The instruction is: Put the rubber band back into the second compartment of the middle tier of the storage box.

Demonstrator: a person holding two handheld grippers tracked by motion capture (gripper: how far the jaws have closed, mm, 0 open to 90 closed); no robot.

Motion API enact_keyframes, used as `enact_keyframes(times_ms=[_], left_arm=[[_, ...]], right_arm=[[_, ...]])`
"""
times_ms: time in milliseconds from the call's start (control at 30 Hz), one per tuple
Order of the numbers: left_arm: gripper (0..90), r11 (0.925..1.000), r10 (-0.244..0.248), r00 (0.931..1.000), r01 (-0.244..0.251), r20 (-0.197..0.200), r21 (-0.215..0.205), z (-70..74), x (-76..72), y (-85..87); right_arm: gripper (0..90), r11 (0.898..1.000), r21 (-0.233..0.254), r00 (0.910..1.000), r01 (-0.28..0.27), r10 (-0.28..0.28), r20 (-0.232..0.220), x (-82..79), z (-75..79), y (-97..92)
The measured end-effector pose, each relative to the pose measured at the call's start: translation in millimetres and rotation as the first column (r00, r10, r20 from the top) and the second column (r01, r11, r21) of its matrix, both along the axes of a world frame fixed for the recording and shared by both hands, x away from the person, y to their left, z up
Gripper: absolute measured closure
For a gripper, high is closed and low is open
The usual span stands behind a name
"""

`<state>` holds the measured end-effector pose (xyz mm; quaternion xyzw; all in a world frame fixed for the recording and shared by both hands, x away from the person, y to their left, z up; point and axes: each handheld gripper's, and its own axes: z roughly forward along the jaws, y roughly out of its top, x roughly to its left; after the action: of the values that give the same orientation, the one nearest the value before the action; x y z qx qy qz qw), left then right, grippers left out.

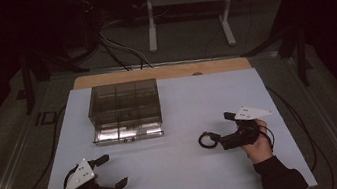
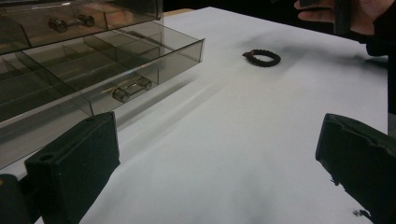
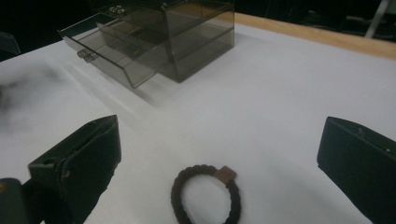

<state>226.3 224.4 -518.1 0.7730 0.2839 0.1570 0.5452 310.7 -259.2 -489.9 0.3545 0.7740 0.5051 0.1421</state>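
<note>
A smoky see-through drawer box (image 1: 125, 110) stands at the back left of the white table top (image 1: 188, 172), its lowest drawer (image 2: 116, 70) pulled out toward me. A dark braided ring with a small brown tag (image 3: 206, 195) lies flat on the table, right of centre (image 1: 207, 140). My right gripper (image 1: 220, 127) is open just right of the ring, which lies low between its two jaws without touching them (image 3: 217, 154). Near the front left edge, my left gripper (image 1: 114, 171) is open and holds nothing (image 2: 217, 154). Its view faces the ring (image 2: 262, 57) across bare table.
The box (image 3: 154, 37) has divided compartments, and a metal handle (image 2: 133, 88) sits on the open drawer front. A wooden strip (image 1: 163, 71) edges the table's far side. Beyond it are a white stand's legs (image 1: 187, 16) and floor cables.
</note>
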Motion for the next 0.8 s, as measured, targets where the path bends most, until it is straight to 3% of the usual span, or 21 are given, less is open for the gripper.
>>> enact_keyframes(times_ms=[333,633,733,800], left_arm=[[0.3,1.0000,-0.003,1.0000,0.003,-0.001,-0.001,0.4,-0.1,0.0],[0.3,1.0000,-0.007,1.0000,0.007,-0.003,-0.002,0.3,-0.1,-0.1],[0.3,1.0000,-0.007,1.0000,0.007,-0.004,-0.002,0.1,-0.3,-0.2],[0.3,1.0000,-0.008,1.0000,0.008,-0.004,-0.002,0.2,-0.2,-0.2]], right_arm=[[0.0,0.999,-0.010,0.9983,-0.031,0.030,-0.049,1.3,-12.4,5.5],[0.8,0.998,-0.053,0.9958,-0.031,0.026,-0.088,3.5,-22.0,9.8],[14.0,0.997,-0.080,0.9944,-0.014,0.005,-0.106,5.0,-24.6,11.1],[14.9,0.996,-0.092,0.9946,-0.002,-0.008,-0.104,5.3,-25.6,11.4]])
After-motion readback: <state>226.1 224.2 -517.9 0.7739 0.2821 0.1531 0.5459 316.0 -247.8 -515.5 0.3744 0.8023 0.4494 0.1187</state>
